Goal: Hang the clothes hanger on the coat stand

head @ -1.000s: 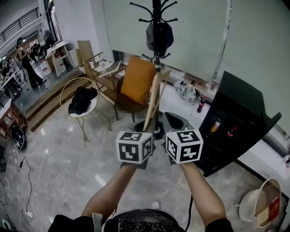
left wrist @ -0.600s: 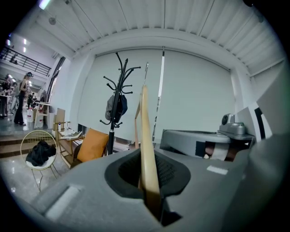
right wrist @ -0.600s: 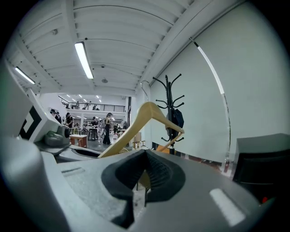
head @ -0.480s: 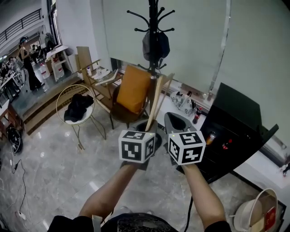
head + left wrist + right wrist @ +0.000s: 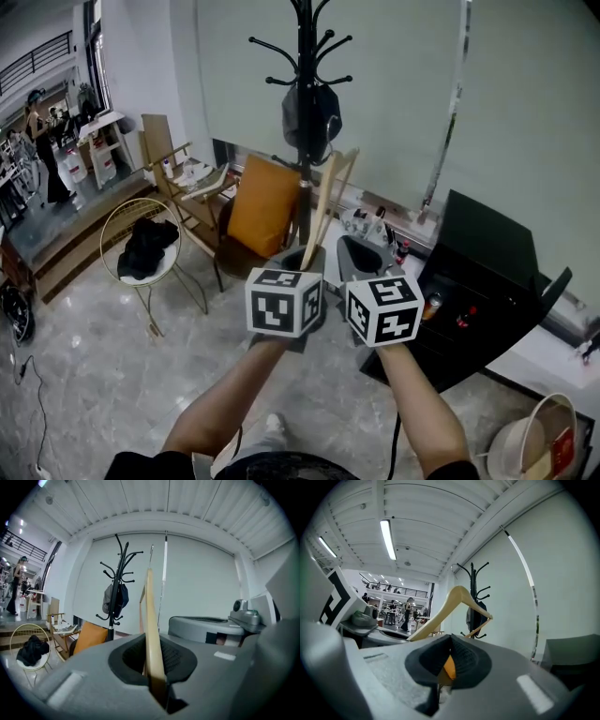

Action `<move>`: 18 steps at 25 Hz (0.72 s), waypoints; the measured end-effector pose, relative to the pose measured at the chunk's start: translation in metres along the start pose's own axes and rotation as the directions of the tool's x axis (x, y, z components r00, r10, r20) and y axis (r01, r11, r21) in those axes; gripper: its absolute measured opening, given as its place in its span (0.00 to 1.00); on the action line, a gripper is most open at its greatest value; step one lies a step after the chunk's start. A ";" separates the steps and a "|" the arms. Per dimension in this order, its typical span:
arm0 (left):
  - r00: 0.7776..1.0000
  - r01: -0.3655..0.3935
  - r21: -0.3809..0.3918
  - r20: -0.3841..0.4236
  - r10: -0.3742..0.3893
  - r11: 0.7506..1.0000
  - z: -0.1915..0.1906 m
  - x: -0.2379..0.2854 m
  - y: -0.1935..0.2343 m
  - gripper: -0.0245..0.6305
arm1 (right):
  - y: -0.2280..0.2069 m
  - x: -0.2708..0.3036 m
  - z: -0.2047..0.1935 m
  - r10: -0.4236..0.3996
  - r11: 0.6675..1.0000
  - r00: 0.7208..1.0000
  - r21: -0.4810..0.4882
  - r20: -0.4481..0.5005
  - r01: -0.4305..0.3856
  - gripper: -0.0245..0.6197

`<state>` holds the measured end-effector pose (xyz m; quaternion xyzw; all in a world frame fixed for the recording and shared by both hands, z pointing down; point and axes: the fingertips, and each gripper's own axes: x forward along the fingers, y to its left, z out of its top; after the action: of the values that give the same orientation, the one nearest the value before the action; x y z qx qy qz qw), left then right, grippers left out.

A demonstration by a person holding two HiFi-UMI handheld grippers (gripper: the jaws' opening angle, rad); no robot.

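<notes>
The black coat stand [image 5: 305, 112] rises straight ahead before a pale blind, with a dark bag [image 5: 314, 108] hung on one of its hooks. In the left gripper view the stand [image 5: 119, 588] lies left of centre. The wooden hanger [image 5: 328, 202] points up towards it, short of the hooks. My left gripper [image 5: 305, 261] is shut on the hanger's lower end, and the wood [image 5: 151, 620] runs edge-on between its jaws. My right gripper [image 5: 361, 253] sits just to the right, jaws together and holding nothing. From it, the hanger [image 5: 450, 604] shows side-on before the stand [image 5: 474, 597].
An orange-cushioned chair [image 5: 262, 206] stands at the foot of the stand, a round wire chair [image 5: 145, 248] with black cloth further left. A black cabinet [image 5: 487, 272] is on the right, a white bucket [image 5: 525, 441] at the lower right. People stand far off at the left.
The view has tipped up and closed in on the coat stand. Both grippers and the hanger have risen slightly towards the hooks. The grip has not changed.
</notes>
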<state>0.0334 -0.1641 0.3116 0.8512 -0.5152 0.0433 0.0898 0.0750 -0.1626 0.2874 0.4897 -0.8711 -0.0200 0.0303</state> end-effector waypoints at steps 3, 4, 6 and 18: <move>0.999 0.027 0.006 0.018 -0.027 1.000 0.017 0.020 0.014 0.08 | -0.008 0.024 0.010 -0.019 1.000 1.000 -0.019 0.009 0.019 0.04; 0.999 0.033 0.008 0.022 -0.034 0.999 0.022 0.027 0.021 0.08 | -0.011 0.033 0.014 -0.025 0.999 1.000 -0.024 0.012 0.025 0.04; 0.999 0.046 0.014 0.024 -0.047 0.999 0.032 0.042 0.033 0.08 | -0.017 0.052 0.021 -0.042 0.999 0.999 -0.024 0.019 0.043 0.04; 0.991 0.132 0.017 -0.007 -0.132 0.991 0.048 0.097 0.091 0.08 | -0.028 0.130 0.043 -0.124 0.992 0.992 -0.034 0.023 0.125 0.04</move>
<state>-0.0029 -0.2992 0.2901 0.8841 -0.4570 0.0443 0.0868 0.0286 -0.2877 0.2473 0.5423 -0.8386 -0.0422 0.0283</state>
